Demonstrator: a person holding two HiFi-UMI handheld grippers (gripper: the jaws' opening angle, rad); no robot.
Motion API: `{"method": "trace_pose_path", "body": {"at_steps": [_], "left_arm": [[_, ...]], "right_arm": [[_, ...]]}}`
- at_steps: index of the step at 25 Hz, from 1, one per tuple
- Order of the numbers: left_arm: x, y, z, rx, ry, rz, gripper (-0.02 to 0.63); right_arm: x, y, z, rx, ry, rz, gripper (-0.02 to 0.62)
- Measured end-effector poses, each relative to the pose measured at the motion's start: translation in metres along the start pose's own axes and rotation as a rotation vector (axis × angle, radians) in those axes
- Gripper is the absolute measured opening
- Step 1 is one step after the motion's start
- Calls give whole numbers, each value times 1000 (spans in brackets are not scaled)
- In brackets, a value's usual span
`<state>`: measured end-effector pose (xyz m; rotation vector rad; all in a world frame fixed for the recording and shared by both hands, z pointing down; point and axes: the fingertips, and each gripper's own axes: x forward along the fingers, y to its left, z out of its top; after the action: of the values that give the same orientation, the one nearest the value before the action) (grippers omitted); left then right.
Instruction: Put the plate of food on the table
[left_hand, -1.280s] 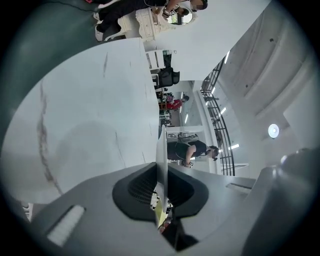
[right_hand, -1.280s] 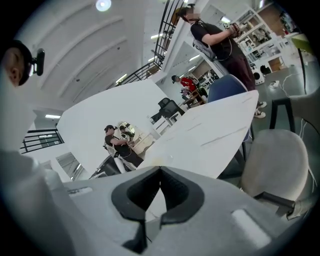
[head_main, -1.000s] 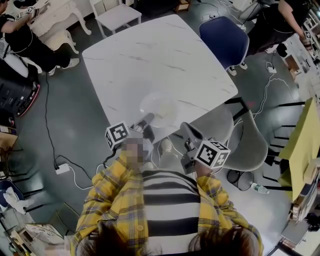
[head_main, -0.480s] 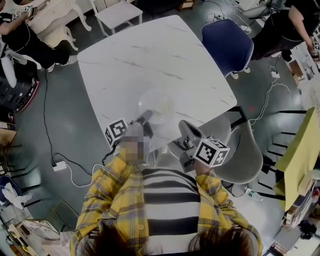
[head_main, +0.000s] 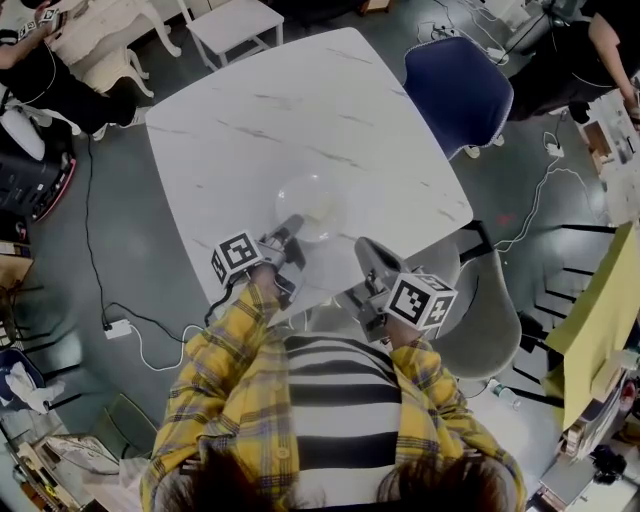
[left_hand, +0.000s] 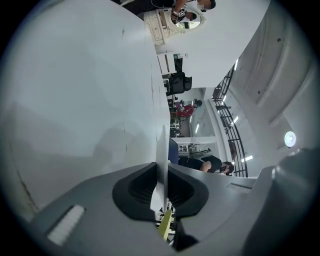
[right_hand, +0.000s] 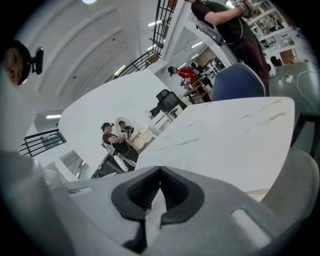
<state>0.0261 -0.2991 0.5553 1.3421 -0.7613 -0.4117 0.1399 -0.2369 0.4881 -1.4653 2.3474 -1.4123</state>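
— What has moved?
— The plate (head_main: 312, 203) is farther in over the white bench (head_main: 300, 110) than a second ago, away from the near edge. The left tool (head_main: 291, 228) has gone with it.
— And the grip?
— The left tool is clenched on the plate's near rim, which runs edge-on between its pads. I cannot tell whether the plate touches the bench.
— The right tool (head_main: 364, 250)?
— Closed on nothing, at the bench's near edge, beside the plate but apart from it.
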Motion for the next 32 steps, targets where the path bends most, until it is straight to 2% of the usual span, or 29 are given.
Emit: {"method": "trace_pose_path", "body": {"at_steps": [11, 32], "left_arm": [[25, 2, 14, -8, -42, 25, 9], [50, 1, 50, -47, -133, 15, 9]], "right_arm": [[17, -17, 12, 0, 39, 0, -3], [43, -22, 15, 5, 92, 37, -3]]}}
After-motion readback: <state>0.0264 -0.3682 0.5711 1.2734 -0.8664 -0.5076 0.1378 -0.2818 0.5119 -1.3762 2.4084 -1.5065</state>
